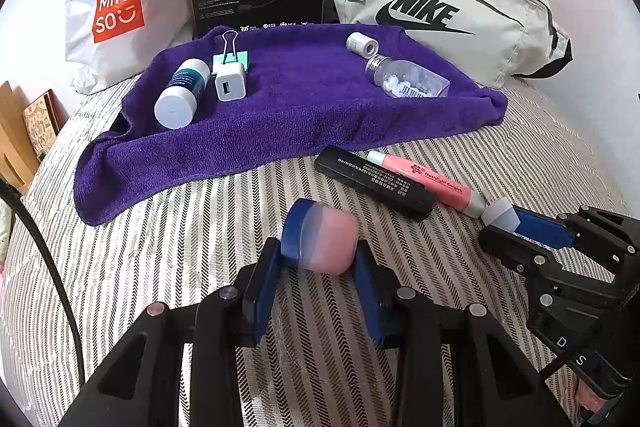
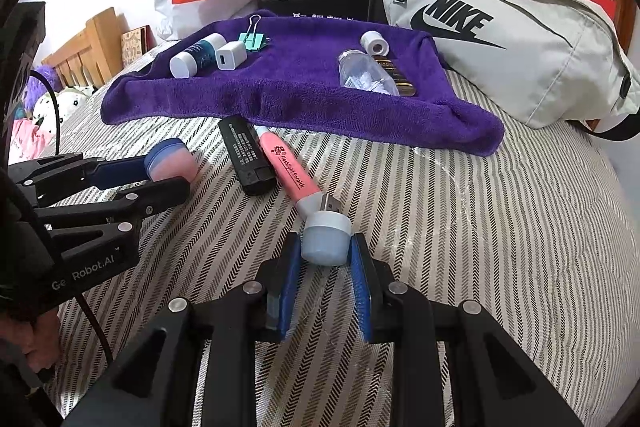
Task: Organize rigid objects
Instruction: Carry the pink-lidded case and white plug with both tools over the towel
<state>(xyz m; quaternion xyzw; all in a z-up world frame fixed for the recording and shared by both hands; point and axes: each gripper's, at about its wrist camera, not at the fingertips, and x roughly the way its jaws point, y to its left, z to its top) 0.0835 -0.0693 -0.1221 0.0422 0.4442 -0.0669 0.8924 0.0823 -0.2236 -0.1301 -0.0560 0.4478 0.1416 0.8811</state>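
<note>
On the striped bed (image 1: 520,155), both tools were closed on small things in front of the purple towel (image 1: 288,115). The left tool (image 1: 320,259), at the bottom centre of its own view, had its blue fingers clamped on a small pink jar (image 1: 328,243) with a blue end. The right tool (image 2: 326,251), low in the middle of its own view, was pinched narrowly around a pale blue cap (image 2: 326,237), which sat at the plug end of the pink stick (image 2: 286,165); whether the cap was fully seated or just off could not be told. A black stick (image 2: 246,155) lay just beside the pink one. On the towel lay a white bottle (image 1: 182,93), a charger (image 1: 230,83), a binder clip (image 1: 232,57), a white roll (image 1: 362,45) and a clear bottle (image 1: 408,81). The step in hand looked like gathering the loose pieces; next, each held piece probably needed carrying up onto the towel and setting down in a free patch.
</note>
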